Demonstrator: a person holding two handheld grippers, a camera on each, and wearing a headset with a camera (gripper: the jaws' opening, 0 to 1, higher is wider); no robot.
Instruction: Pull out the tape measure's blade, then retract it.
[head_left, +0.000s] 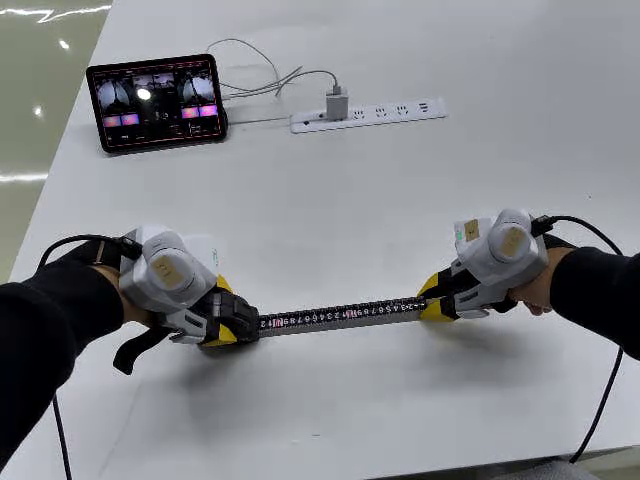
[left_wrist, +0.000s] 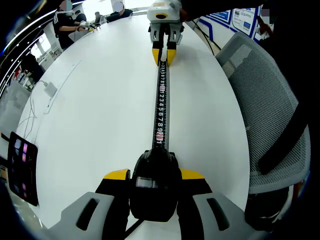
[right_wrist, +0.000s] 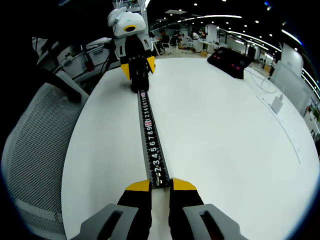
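A black tape measure case (left_wrist: 154, 182) sits between the yellow-tipped jaws of my left gripper (head_left: 228, 325), which is shut on it just above the white table (head_left: 380, 200). Its dark blade (head_left: 340, 317) with white numbers runs straight across to my right gripper (head_left: 432, 300). In the right gripper view that gripper (right_wrist: 161, 186) is shut on the blade's end (right_wrist: 159, 181). The blade (left_wrist: 161, 107) is stretched flat and level between the two grippers, close over the table top.
A tablet (head_left: 156, 102) with a lit screen lies at the far left. A white power strip (head_left: 368, 114) with a plugged charger and cables lies behind the middle. A grey mesh chair (left_wrist: 260, 100) stands by the table's near edge.
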